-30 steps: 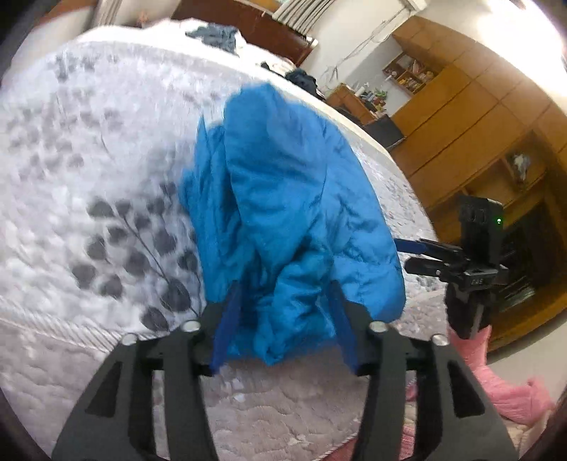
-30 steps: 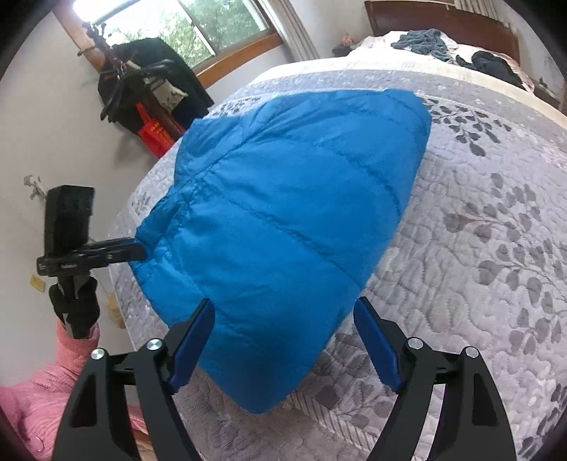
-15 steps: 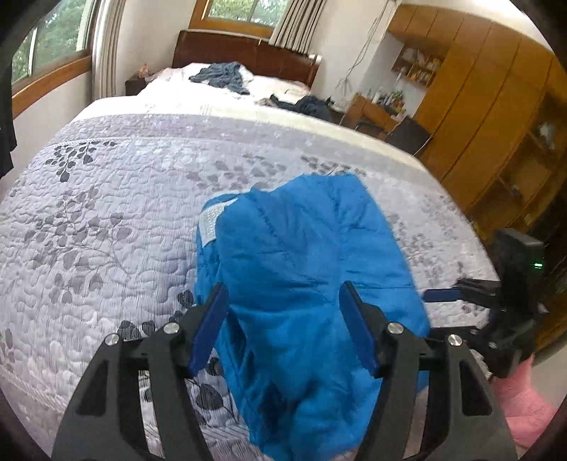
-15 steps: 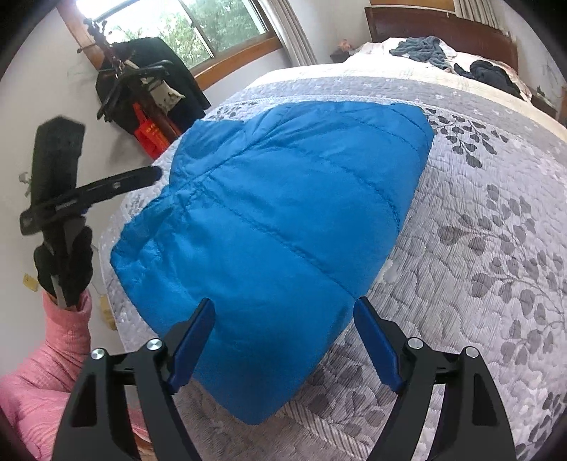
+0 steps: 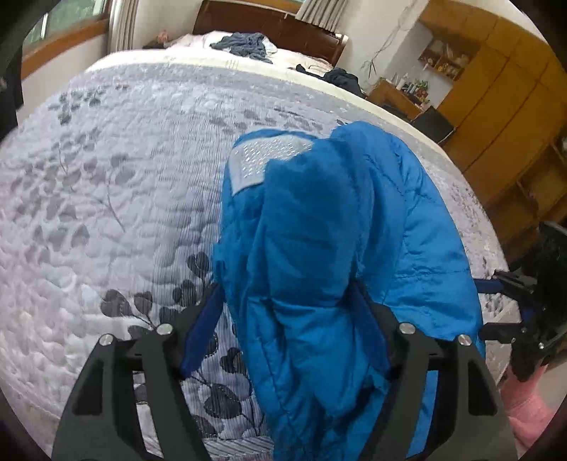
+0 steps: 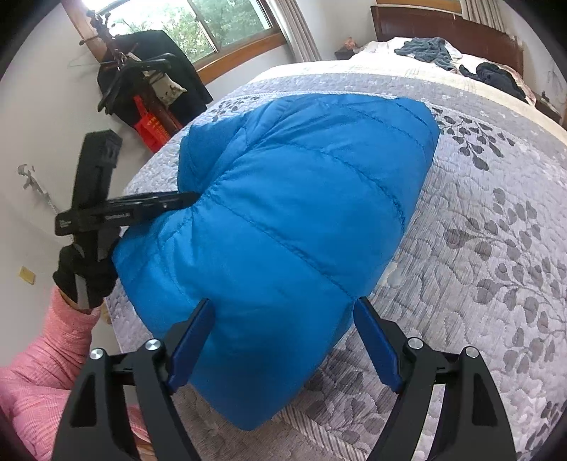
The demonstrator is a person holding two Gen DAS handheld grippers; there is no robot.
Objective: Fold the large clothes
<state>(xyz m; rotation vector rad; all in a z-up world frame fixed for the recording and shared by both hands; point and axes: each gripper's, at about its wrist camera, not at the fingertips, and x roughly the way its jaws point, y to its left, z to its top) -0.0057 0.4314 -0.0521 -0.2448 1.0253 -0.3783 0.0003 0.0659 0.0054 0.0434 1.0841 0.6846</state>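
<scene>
A blue puffer jacket lies folded into a thick bundle on the grey leaf-patterned quilt, near the bed's foot edge. My right gripper is open, its blue fingers on either side of the bundle's near end. In the left wrist view the jacket shows a bunched fold and a pale inner label. My left gripper is open, with that fold bulging between its fingers. The right wrist view shows the left gripper from the side, tip against the jacket's left edge, held by a gloved hand with a pink sleeve.
Dark clothes lie on the pillows by the brown headboard. A coat stand with dark garments and a red item stands by the window wall. Wooden wardrobes line the other side. Bare quilt spreads beyond the jacket.
The left gripper, raised and pulled back half a second ago, has come down onto the jacket's left edge. The bundle has bunched up there. The right gripper has barely moved.
</scene>
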